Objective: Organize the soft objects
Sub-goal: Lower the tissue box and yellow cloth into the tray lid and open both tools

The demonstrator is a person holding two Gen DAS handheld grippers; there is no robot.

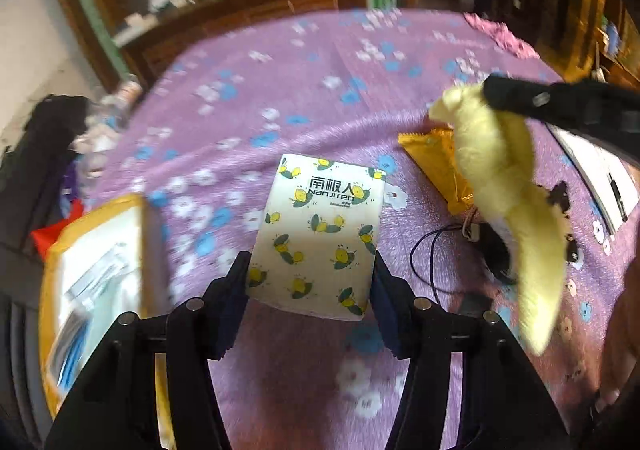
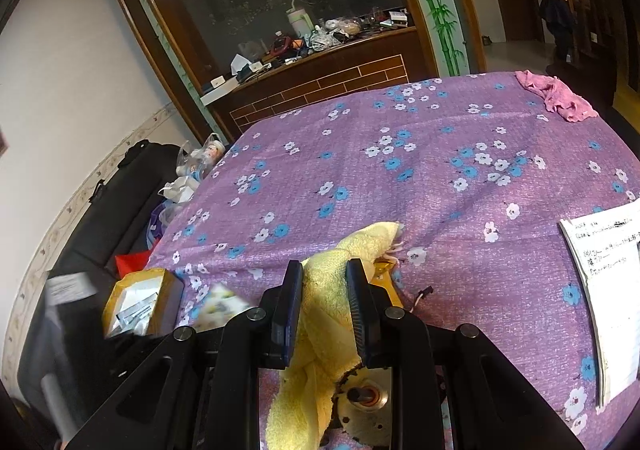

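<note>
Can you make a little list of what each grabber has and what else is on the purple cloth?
left gripper: holds a tissue pack with lemon print
right gripper: shut on a yellow towel, lifted and hanging
cloth: purple with blue and white flowers
far corner: pink rag
right edge: paper with writing
left edge: orange box
under the towel: orange packet, round metal part
</note>
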